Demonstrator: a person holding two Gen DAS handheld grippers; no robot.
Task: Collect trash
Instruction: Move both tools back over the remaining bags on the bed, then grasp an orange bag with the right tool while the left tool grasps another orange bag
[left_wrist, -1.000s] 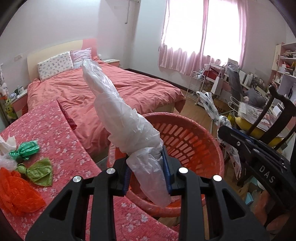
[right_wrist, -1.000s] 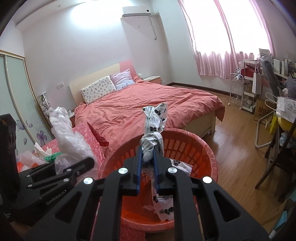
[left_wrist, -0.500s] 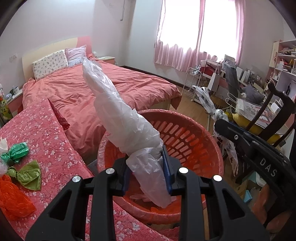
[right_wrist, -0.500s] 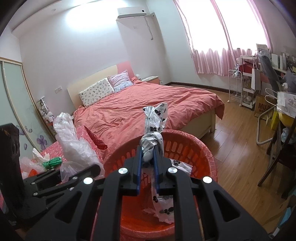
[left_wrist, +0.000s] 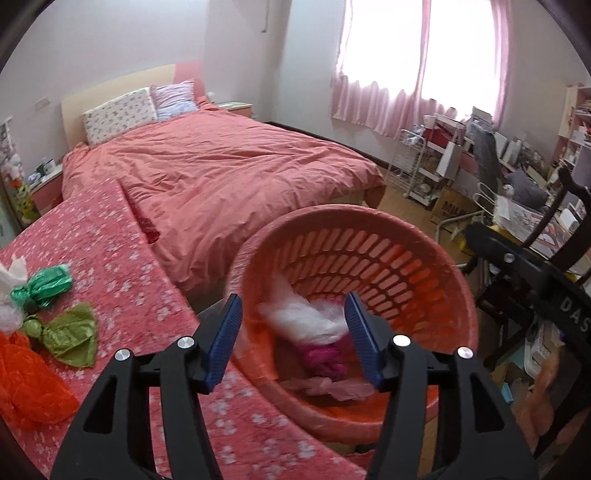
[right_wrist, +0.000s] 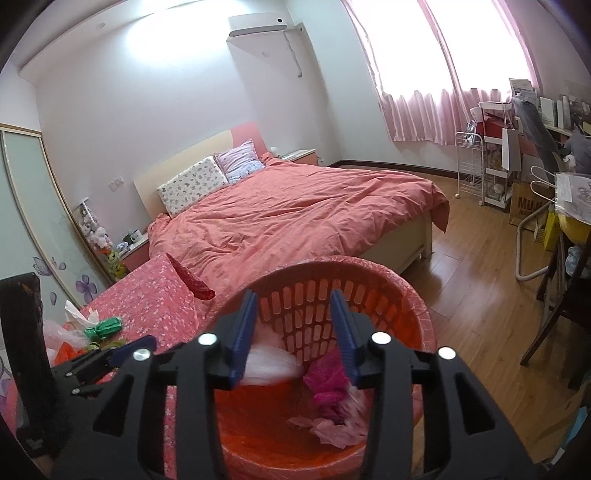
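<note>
An orange slatted basket (left_wrist: 436, 258) (right_wrist: 373, 273) stands beside the flowered table. Inside it lie a clear plastic bag (left_wrist: 306, 317) (right_wrist: 269, 363), a magenta bag (left_wrist: 325, 358) (right_wrist: 327, 384) and a pale pink bag (left_wrist: 340, 389) (right_wrist: 332, 430). My left gripper (left_wrist: 293, 338) is open and empty above the basket's near rim. My right gripper (right_wrist: 293, 334) is open and empty over the basket. On the table lie a dark green bag (left_wrist: 42, 286) (right_wrist: 103, 326), an olive green bag (left_wrist: 66, 334) and an orange bag (left_wrist: 26, 384).
The table with its pink flowered cloth (left_wrist: 110, 251) runs along the left. A bed with a salmon cover (left_wrist: 221, 166) (right_wrist: 295, 214) stands behind the basket. A dark wooden chair (left_wrist: 546, 251), a white rack (right_wrist: 469, 166) and cluttered shelves fill the right side.
Both grippers opened. The clear bag dropped from the left gripper and the black-and-white patterned bag from the right, into the basket.
</note>
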